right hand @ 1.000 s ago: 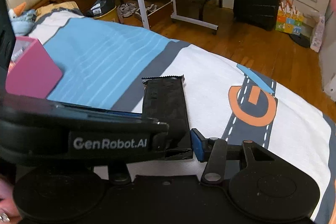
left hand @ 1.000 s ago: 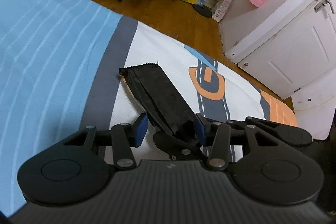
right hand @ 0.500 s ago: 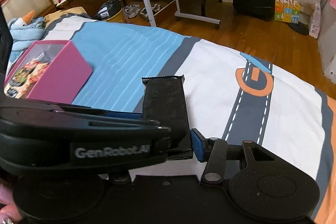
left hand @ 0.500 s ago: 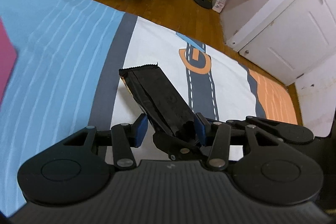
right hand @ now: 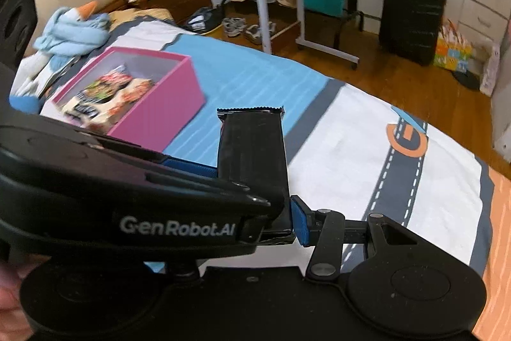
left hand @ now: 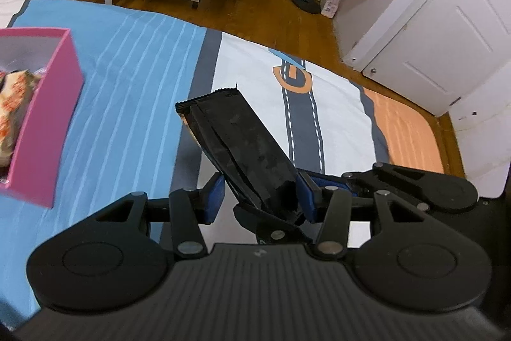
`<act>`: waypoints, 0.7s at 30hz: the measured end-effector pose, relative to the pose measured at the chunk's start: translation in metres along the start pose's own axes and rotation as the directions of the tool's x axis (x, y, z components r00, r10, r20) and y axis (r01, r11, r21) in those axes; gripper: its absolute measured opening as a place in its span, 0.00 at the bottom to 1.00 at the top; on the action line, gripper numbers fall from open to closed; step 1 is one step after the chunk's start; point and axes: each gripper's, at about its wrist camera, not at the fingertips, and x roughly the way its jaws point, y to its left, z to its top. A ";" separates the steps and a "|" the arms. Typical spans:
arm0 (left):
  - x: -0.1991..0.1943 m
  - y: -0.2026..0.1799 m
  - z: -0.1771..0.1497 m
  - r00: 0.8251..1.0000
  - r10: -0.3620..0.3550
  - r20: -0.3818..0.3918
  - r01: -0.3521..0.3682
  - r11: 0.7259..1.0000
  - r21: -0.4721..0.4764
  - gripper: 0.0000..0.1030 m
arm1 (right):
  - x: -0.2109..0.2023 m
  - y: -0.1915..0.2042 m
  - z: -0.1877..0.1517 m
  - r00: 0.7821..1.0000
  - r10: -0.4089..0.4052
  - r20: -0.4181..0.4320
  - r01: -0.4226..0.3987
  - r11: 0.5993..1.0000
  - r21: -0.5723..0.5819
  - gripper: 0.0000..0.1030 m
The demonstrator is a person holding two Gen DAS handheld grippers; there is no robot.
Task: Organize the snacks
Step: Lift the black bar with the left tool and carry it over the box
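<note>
Snack packet (left hand: 236, 143): your both grippers (left hand: 260, 195) (right hand: 255, 213) clamp near end; long axis toward 11 o'clock, crimped end leading.

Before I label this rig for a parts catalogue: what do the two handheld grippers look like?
Both are matte black. The left gripper has a ribbed body, round pivot discs, silver rivets and blue pads. The right gripper matches; white "GenRobot.AI" lettering marks the black housing crossing its view.
</note>
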 end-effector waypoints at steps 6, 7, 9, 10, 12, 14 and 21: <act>-0.052 0.033 -0.020 0.999 -0.043 0.007 0.043 0.999 -0.021 0.44 | -0.022 0.052 0.002 1.000 0.025 -0.014 -0.026 0.997 -0.074 0.52; -0.061 0.038 -0.023 0.999 -0.045 0.014 0.045 0.999 -0.022 0.44 | -0.026 0.060 0.004 1.000 0.028 -0.011 -0.029 0.995 -0.091 0.52; -0.081 0.049 -0.029 0.998 -0.044 0.036 0.045 0.998 -0.032 0.44 | -0.033 0.079 0.007 0.999 0.039 0.001 -0.039 0.991 -0.125 0.52; -0.092 0.054 -0.031 0.998 -0.040 0.049 0.042 0.999 -0.028 0.44 | -0.037 0.090 0.009 0.999 0.044 0.010 -0.043 0.989 -0.139 0.52; -0.114 0.067 -0.036 0.996 -0.037 0.080 0.039 0.999 -0.034 0.44 | -0.043 0.111 0.013 0.999 0.041 0.033 -0.035 0.985 -0.172 0.52; -0.133 0.079 -0.037 0.994 -0.024 0.108 0.029 0.999 -0.041 0.44 | -0.047 0.131 0.018 0.997 0.041 0.059 -0.028 0.979 -0.204 0.52; -0.172 0.138 -0.022 0.989 0.041 0.144 -0.030 0.996 -0.083 0.44 | -0.028 0.190 0.050 0.993 0.075 0.090 -0.054 0.974 -0.221 0.52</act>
